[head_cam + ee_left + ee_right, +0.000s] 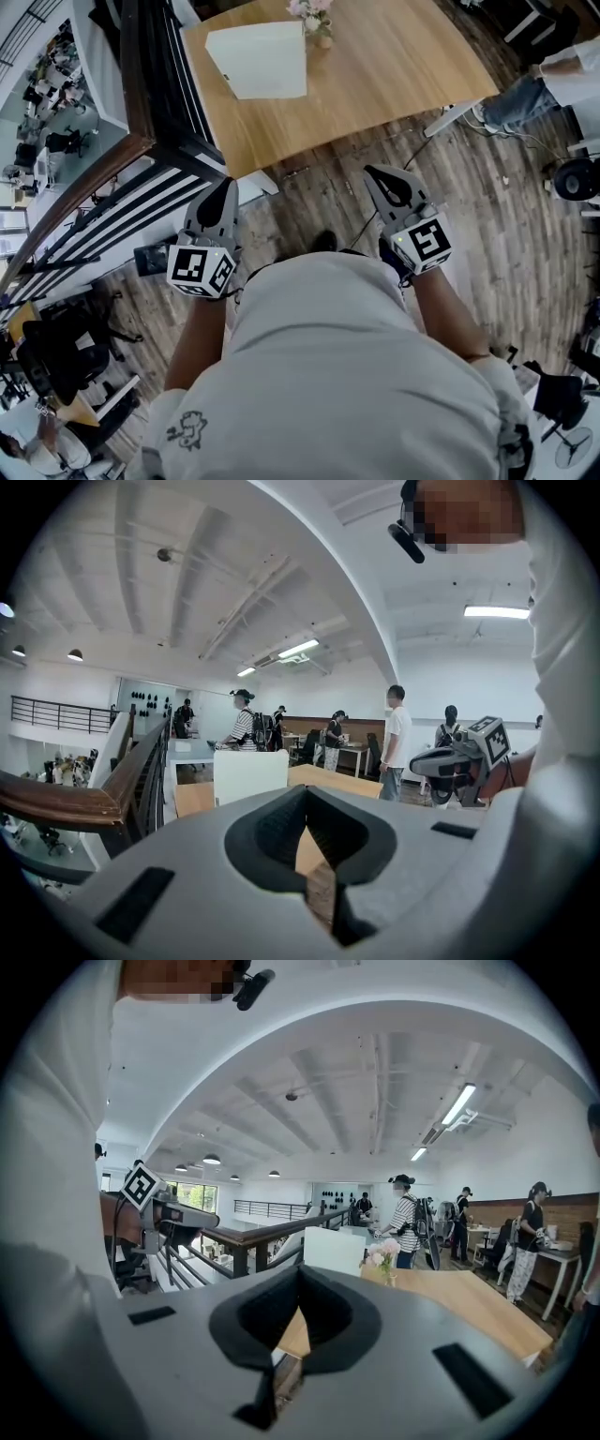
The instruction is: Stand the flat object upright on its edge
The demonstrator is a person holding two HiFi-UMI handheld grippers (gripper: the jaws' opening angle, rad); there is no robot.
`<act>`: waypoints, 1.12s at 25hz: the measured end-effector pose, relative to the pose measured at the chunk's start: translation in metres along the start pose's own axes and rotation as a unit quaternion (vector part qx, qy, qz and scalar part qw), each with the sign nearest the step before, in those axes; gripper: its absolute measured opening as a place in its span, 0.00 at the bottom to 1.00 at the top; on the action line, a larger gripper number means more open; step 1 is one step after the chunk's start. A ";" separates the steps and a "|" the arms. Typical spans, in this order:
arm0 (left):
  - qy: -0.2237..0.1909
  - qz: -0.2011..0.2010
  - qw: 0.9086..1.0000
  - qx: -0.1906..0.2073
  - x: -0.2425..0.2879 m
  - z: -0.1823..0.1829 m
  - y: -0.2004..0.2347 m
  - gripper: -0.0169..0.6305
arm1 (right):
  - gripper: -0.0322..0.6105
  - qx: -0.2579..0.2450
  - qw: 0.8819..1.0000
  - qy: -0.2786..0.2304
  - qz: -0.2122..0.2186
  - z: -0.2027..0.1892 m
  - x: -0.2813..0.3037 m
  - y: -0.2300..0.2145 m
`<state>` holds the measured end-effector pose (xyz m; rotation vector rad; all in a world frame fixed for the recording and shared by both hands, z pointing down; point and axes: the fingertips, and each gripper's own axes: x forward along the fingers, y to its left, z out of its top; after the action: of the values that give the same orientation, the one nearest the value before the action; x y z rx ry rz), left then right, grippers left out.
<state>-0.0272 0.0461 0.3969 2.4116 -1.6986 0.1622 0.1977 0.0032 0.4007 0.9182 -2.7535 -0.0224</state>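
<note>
A white flat-sided object [261, 58] rests on the far left part of a wooden table [394, 66]. In the left gripper view the white object [250, 775] shows a broad upright face, and so it does in the right gripper view [333, 1249]. My left gripper [223, 192] and right gripper [380, 178] hang side by side over the wooden floor, short of the table's near edge. Both are shut with nothing between the jaws. Each gripper view looks along its own closed jaws, the left gripper [305, 792] and the right gripper [298, 1270], toward the table.
A small vase of pink flowers [314, 19] stands right beside the white object. A dark railing [141, 112] runs along the left, with a lower floor beyond. A person's legs [525, 94] are at the table's right end. Several people stand at desks [356, 752] in the background.
</note>
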 end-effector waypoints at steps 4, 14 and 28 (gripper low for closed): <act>-0.004 -0.012 1.000 0.001 -0.016 0.005 0.006 0.04 | 0.06 0.001 1.000 -0.002 -0.009 0.008 -0.002 0.018; -0.007 -0.022 1.000 0.003 -0.077 0.005 0.027 0.04 | 0.06 0.002 1.000 -0.011 -0.014 0.029 -0.004 0.081; -0.020 -0.022 1.000 0.005 -0.142 -0.005 0.048 0.04 | 0.06 -0.004 0.999 -0.020 -0.029 0.043 -0.013 0.154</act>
<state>-0.1206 0.1623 0.3785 2.4733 -1.6646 0.1180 0.1072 0.1325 0.3703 1.0076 -2.7603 -0.0615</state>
